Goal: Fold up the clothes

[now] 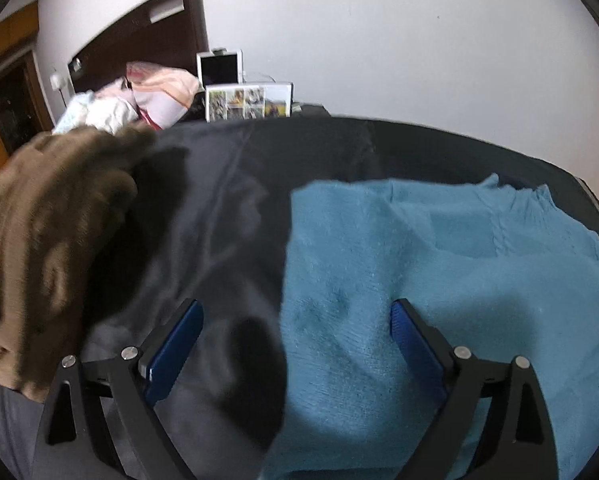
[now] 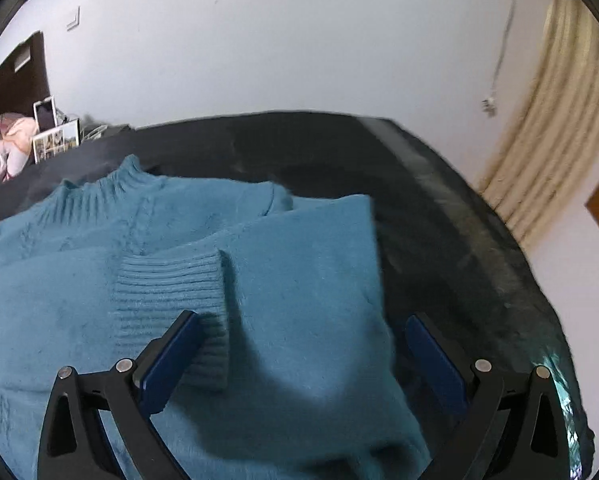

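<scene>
Two spread grippers hover over a blue sweater (image 2: 291, 280).
Left gripper (image 1: 295, 320) straddles its edge; right gripper (image 2: 299, 336), its folded sleeve.

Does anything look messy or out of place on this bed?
Yes: a brown garment lies crumpled in a heap left of the blue sweater, unfolded. The sweater itself lies flat, one sleeve cuff folded across it.

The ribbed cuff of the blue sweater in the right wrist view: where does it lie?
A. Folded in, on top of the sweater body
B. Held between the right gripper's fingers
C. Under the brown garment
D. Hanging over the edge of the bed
A: the ribbed cuff lies flat on the blue sweater, and the open right gripper holds nothing.
</scene>
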`<state>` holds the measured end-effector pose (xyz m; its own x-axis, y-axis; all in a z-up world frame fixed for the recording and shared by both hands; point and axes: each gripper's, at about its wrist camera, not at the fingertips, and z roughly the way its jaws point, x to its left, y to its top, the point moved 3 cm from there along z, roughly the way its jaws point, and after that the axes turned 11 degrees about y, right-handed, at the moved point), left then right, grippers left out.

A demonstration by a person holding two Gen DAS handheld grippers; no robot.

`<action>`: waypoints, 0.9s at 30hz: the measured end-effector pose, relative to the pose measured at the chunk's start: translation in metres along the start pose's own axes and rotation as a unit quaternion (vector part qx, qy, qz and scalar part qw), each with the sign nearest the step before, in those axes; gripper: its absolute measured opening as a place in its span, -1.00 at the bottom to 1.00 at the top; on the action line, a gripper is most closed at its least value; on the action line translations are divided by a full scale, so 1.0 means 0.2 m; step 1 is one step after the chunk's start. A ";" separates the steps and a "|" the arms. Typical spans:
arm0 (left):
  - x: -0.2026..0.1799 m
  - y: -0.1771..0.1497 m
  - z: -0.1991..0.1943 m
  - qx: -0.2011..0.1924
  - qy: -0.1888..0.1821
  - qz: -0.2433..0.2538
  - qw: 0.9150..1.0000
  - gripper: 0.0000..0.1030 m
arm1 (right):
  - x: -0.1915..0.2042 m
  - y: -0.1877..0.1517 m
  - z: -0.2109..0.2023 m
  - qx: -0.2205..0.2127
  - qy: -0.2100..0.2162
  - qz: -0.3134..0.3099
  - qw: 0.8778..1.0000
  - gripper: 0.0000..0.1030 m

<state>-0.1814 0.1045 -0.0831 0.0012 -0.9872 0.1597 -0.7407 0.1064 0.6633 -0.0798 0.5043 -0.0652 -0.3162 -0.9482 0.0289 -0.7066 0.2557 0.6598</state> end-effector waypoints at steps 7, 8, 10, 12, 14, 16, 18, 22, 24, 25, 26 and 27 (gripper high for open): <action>-0.10 -0.03 0.01 0.005 -0.035 0.041 0.999 0.86 | 0.34 -0.05 -0.06 0.003 0.182 -0.077 0.980 1.00; -0.07 -0.03 0.04 0.017 -0.039 0.026 0.999 0.86 | 0.35 -0.06 -0.02 0.017 0.177 -0.083 0.980 1.00; 0.00 -0.02 0.10 0.042 -0.048 -0.005 0.998 0.87 | 0.34 -0.10 0.06 0.048 0.141 -0.092 0.985 1.00; 0.05 -0.01 0.15 0.058 -0.050 -0.028 0.997 0.91 | 0.30 -0.12 0.07 0.050 0.146 -0.072 0.985 1.00; 0.05 0.00 0.13 0.048 -0.032 -0.017 0.998 0.91 | 0.29 -0.12 0.08 0.048 0.147 -0.065 0.986 1.00; 0.02 -0.01 0.10 0.030 -0.011 0.005 0.999 0.91 | 0.30 -0.13 0.08 0.047 0.139 -0.068 0.987 1.00; -0.01 -0.01 0.06 0.011 0.004 0.026 1.000 0.91 | 0.31 -0.15 0.08 0.049 0.131 -0.066 0.988 1.00; -0.07 -0.01 -0.07 -0.010 -0.034 0.044 0.998 0.91 | 0.27 -0.21 -0.05 0.040 0.129 -0.069 0.988 1.00; -0.15 -0.03 -0.17 -0.026 -0.071 0.064 0.995 0.91 | 0.28 -0.29 -0.18 0.032 0.139 -0.085 0.986 1.00; -0.21 -0.05 -0.21 -0.034 -0.086 0.082 0.992 0.91 | 0.30 -0.35 -0.24 0.034 0.144 -0.091 0.985 1.00; -0.27 -0.08 -0.25 -0.040 -0.100 0.103 0.989 0.91 | 0.31 -0.40 -0.29 0.040 0.148 -0.094 0.984 1.00; -0.32 -0.11 -0.28 -0.044 -0.110 0.121 0.986 0.91 | 0.33 -0.45 -0.33 0.046 0.152 -0.096 0.983 1.00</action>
<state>-0.1273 0.1726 -0.0676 -0.3211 -0.9326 0.1649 -0.6402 0.3420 0.6879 0.0055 0.4063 -0.0733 0.0218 -0.9895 0.1427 -0.7935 0.0697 0.6045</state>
